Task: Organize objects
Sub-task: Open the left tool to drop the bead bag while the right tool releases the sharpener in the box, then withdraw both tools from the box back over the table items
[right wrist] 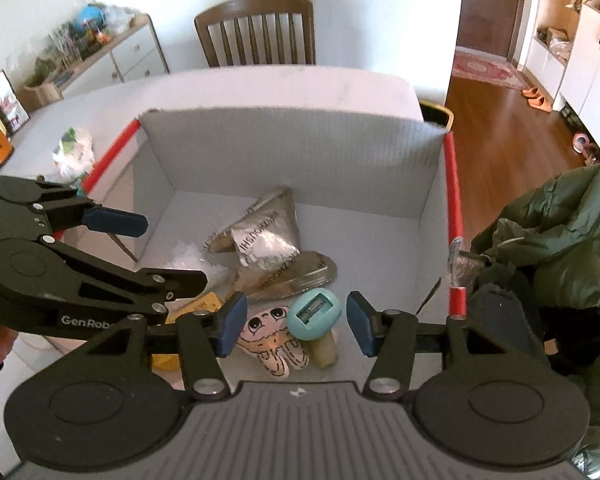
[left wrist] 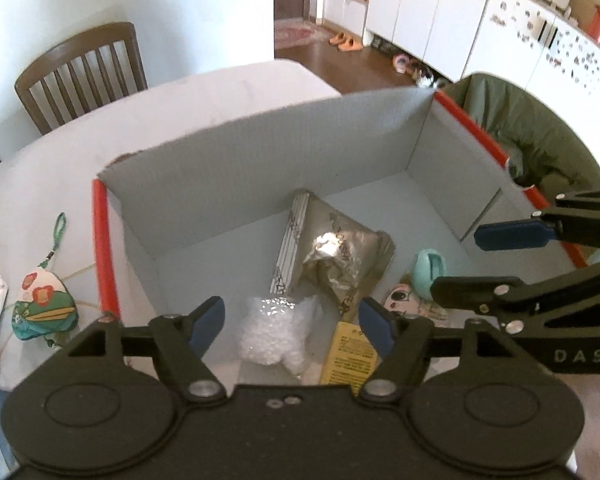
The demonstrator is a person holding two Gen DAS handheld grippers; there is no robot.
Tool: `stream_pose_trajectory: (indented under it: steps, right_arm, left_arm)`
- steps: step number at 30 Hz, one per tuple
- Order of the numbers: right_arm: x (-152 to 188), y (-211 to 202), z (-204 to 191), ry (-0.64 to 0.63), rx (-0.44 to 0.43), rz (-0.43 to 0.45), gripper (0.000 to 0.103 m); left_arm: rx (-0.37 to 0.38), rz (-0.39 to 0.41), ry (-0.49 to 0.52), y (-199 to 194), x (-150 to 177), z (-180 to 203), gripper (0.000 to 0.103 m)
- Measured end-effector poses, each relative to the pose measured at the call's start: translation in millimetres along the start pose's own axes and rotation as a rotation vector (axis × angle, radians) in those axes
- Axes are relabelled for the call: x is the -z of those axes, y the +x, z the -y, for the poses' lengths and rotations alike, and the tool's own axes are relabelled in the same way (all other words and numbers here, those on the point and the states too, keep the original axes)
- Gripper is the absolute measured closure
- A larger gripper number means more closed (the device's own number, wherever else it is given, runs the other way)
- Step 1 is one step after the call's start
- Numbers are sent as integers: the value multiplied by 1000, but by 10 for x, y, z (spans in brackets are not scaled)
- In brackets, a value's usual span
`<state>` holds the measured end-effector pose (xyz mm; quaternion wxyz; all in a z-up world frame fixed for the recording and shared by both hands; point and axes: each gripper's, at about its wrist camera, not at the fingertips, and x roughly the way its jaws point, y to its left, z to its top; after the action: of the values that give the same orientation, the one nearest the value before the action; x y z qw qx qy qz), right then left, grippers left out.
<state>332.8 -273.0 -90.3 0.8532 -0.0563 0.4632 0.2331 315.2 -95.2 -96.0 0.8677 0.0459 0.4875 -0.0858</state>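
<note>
Since the crinkled foil pouch (right wrist: 268,248) lying mid-floor of the corrugated box (left wrist: 260,152) is light, slick and easily crushed, its flat sealed edge looks the best hold (the bubble-wrap wad (left wrist: 276,332) beside it is softer). Left gripper (left wrist: 290,326) and right gripper (right wrist: 294,324) hover spread wide, holding nothing.

A brown wooden chair (right wrist: 256,30) stands at the worktop's (right wrist: 300,88) far edge, beyond the jaws. A green jacket (right wrist: 556,232) lies right of the right jaws. Further off are white cabinets (left wrist: 424,8), 2 orange slippers (left wrist: 344,42), and perhaps a patterned rug (right wrist: 486,70).
</note>
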Motion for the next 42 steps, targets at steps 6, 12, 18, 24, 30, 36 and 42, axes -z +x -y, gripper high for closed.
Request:
stream_pose_trajectory:
  steps: [6,12,18,24,30,36,42]
  right_arm:
    - [18,-227,-110,-13,-9,60,48]
    - [63,-517,-225,-36,-36,122,48]
    - [85,-756,-385,-42,-59,181,41]
    - [88,-948,-550,-28,-64,234,36]
    - [123,-1078,-814,-18,-55,291,22]
    - [133,-1140,-1116,-30,-90,320,18]
    - [127,-1118,-1428,-34,-116,322,18]
  left_arm:
    - [11,63,-17,-226,33,-6,29]
    - [29,129,-30,-492,70,-18,26]
    - [43,198,-53,-790,165,-96,21]
    - [54,253,-75,-1069,294,-244,15]
    - [52,294,-87,-1318,447,-437,2]
    - [24,319,-82,-1487,597,-670,1]
    - [-20,328,-57,-1566,769,-955,1]
